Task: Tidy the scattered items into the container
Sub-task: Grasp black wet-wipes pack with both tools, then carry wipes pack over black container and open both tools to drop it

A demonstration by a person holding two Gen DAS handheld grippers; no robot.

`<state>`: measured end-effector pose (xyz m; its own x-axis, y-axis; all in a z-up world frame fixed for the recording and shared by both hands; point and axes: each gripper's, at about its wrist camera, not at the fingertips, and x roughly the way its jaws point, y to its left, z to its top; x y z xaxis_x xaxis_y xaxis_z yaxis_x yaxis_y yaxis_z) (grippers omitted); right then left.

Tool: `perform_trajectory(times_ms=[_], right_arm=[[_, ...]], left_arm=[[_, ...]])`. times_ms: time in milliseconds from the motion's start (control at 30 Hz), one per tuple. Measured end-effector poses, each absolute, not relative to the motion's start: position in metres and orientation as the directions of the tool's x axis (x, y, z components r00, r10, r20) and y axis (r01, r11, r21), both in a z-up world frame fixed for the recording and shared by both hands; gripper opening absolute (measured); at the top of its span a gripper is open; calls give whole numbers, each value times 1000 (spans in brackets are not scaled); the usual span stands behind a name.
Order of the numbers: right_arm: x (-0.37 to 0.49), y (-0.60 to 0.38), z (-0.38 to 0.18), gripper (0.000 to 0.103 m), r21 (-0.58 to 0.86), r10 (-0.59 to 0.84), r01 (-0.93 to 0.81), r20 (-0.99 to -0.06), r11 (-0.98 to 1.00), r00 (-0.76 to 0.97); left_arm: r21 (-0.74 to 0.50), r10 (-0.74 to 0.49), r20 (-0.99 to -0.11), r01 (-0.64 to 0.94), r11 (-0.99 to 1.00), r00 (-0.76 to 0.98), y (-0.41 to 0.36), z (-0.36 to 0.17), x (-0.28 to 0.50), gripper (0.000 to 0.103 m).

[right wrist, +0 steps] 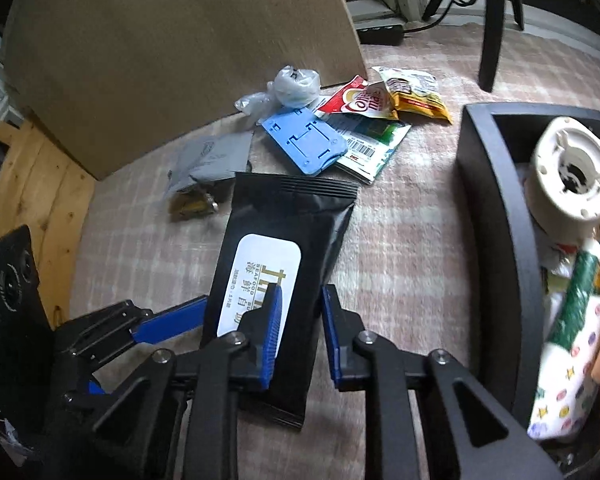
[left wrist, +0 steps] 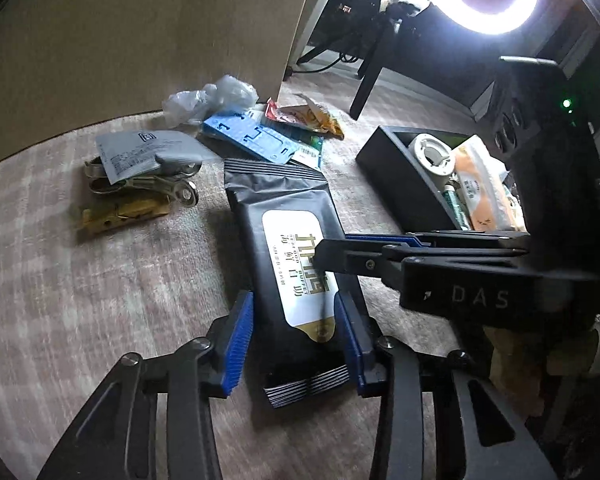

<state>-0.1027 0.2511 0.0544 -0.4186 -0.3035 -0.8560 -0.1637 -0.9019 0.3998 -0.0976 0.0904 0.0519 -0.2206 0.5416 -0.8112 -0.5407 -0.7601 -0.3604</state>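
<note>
Wipes, in a black wipes pack (left wrist: 284, 240), lie flat on a pale checked rug (right wrist: 412, 220), out of the container. The left gripper (left wrist: 294, 332) is closed on the pack's near end, a blue pad against each long side. The right gripper (right wrist: 300, 320) has one pad over the pack's white label and the other at the pack's right edge; we cannot tell whether it is pressing. That pad hides part of the label. We read "SEAFOOD BU" and Chinese characters. "DAS" is printed on the right gripper's body.

Just right of the pack stands the container (right wrist: 496, 216), a black open box cut off by the picture edge, with a white reel (right wrist: 572, 172) among blurred packets. Bare rug lies between pack and box.

Beyond the pack's far end lies a blue plastic holder (right wrist: 304, 144) on a barcoded packet (right wrist: 364, 148), then a red sachet (right wrist: 364, 100) reading "mate", a yellow packet (right wrist: 416, 96) and a crumpled clear bag (right wrist: 292, 84). Far left of the pack, a grey pouch (right wrist: 212, 160) covers metal items we cannot make out. A cardboard panel (right wrist: 180, 52) closes off the rug behind these.
</note>
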Motion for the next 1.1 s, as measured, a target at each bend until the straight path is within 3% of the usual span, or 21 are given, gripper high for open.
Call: perform_trajectory(times_ms=[600, 767, 1100], right_arm=[[-27, 304, 160, 18, 445, -248, -182, -743, -877, -622], [12, 336, 179, 18, 435, -174, -248, -725, -865, -666], [117, 430, 193, 18, 416, 21, -463, -725, -783, -688]], left_arm=[[-298, 623, -714, -668, -682, -318, 127, 155, -50, 34], [-261, 654, -690, -736, -624, -310, 174, 177, -30, 34], [-266, 725, -676, -875, -405, -130, 291, 187, 34, 34]])
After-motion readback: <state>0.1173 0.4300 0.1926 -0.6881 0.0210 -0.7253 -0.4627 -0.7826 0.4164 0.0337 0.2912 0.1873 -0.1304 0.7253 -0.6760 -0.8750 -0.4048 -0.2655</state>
